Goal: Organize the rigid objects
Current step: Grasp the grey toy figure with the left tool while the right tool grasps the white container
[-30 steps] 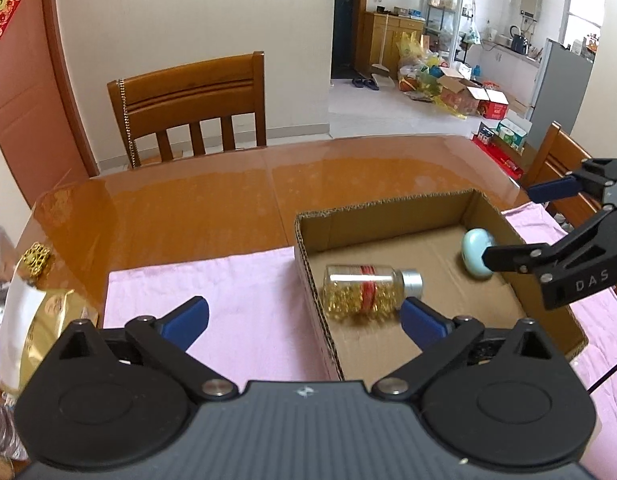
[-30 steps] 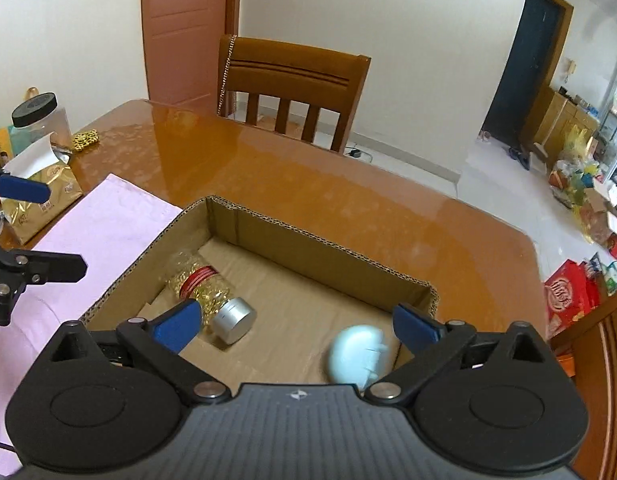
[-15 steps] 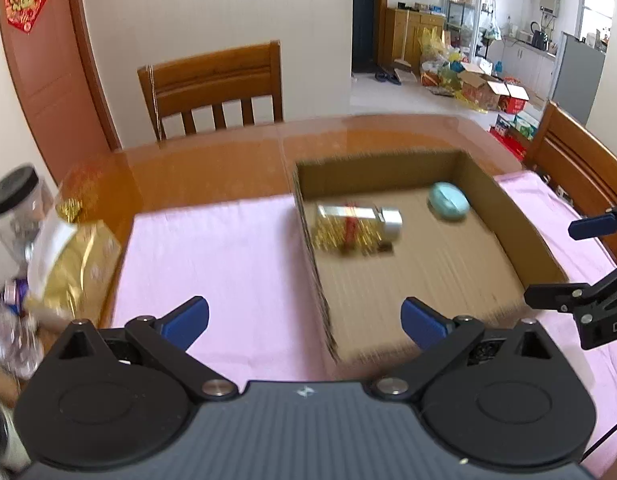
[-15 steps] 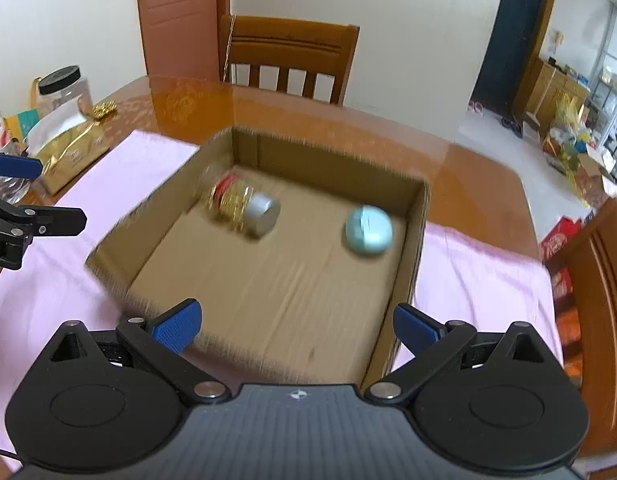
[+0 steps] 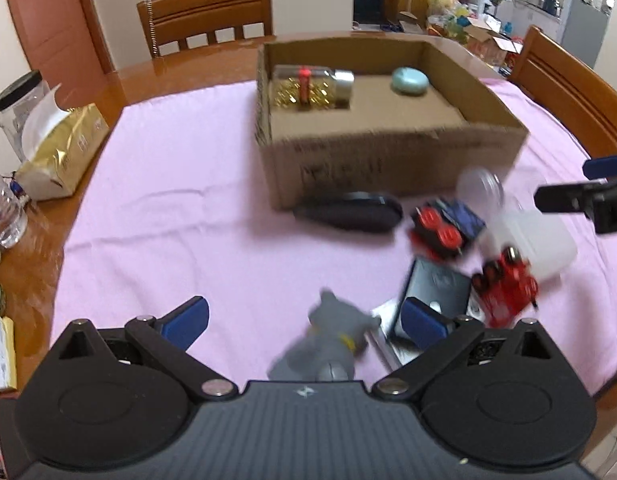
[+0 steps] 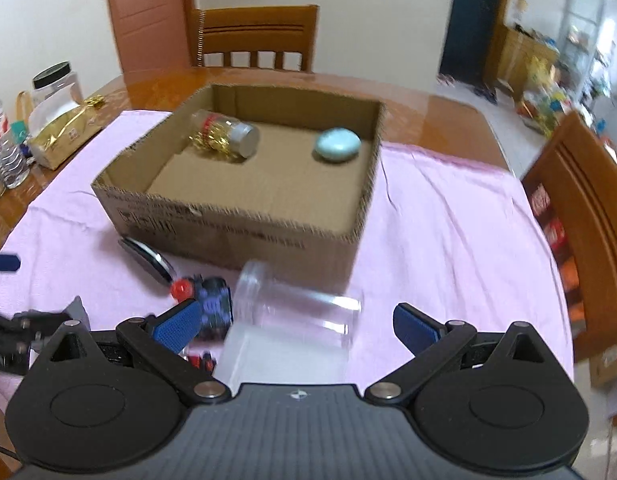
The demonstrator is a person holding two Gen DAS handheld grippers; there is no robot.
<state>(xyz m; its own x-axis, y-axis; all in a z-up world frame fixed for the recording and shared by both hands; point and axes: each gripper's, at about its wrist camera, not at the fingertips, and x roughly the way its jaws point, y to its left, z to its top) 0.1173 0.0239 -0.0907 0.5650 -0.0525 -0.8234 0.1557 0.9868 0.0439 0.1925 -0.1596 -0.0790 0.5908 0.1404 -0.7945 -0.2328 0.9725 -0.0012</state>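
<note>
A cardboard box (image 5: 388,160) (image 6: 236,236) stands on the pink cloth and holds a jar of gold beads (image 5: 312,88) (image 6: 224,138) and a pale blue oval (image 5: 409,81) (image 6: 337,145). In front of it lie a black oval case (image 5: 348,212), a red and blue toy (image 5: 444,228) (image 6: 206,296), a red toy (image 5: 504,288), a dark flat card (image 5: 436,288), a clear plastic jar (image 5: 520,232) (image 6: 292,332) and a grey toy figure (image 5: 328,336). My left gripper (image 5: 304,320) hangs open over the grey figure. My right gripper (image 6: 296,320) is open above the clear jar.
A gold packet (image 5: 56,152) (image 6: 64,136), a black-lidded jar (image 5: 16,104) (image 6: 54,84) and a water bottle (image 5: 4,212) crowd the table's left edge. Wooden chairs stand behind (image 5: 208,16) (image 6: 256,36) and to the right (image 5: 568,92) (image 6: 584,208).
Both grippers have drawn back from over the box toward the near side of the table. The loose objects in front of the box have come into view. Both stay open.
</note>
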